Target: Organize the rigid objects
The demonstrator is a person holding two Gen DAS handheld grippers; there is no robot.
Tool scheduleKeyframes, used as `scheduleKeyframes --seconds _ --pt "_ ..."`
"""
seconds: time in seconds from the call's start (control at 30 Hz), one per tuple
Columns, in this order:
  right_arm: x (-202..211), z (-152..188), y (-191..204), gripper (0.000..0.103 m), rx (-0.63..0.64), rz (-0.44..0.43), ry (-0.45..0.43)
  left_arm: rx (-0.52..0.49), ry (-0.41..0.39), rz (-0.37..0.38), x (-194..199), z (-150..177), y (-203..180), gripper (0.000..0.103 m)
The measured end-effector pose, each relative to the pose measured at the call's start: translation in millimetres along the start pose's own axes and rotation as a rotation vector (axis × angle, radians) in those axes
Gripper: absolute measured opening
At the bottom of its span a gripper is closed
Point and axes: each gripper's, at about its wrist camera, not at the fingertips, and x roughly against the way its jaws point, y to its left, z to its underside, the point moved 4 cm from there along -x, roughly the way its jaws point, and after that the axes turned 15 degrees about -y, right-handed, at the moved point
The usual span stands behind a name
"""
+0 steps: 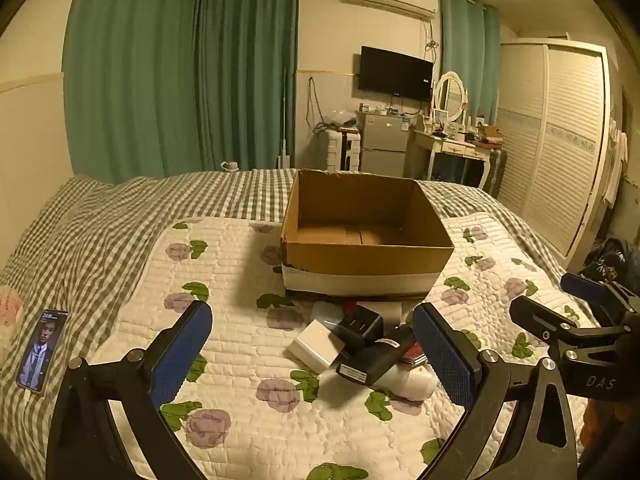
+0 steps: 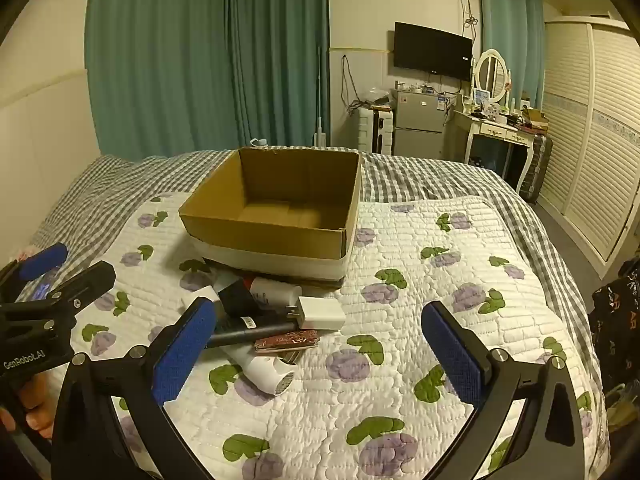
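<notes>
I've got both claws spread wide, holding nothing: left gripper and right gripper hover above the floral white quilt. Open brown cardboard box sits mid-quilt; pile of chargers & small gadgets just in front of box, w/ white square charger at its edge.

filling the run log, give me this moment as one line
phase: start | left tool: open, empty | right tool: open, empty | box: empty | chargers pile: on quilt before box

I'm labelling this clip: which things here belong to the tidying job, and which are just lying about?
Job:
open brown cardboard box
white square charger
black plug adapter
white cylindrical hair dryer
left gripper
right gripper

Lying about:
lit smartphone
floral quilt
</notes>
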Motion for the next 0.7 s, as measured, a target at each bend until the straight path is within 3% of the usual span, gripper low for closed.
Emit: scheduleKeyframes --seconds 0.7 --pt "-0.5 -0.3 2.2 0.103 0.004 -0.003 0.0 -0.028 -0.018 -0.018 -0.1 -3.8 1.9 0.102"
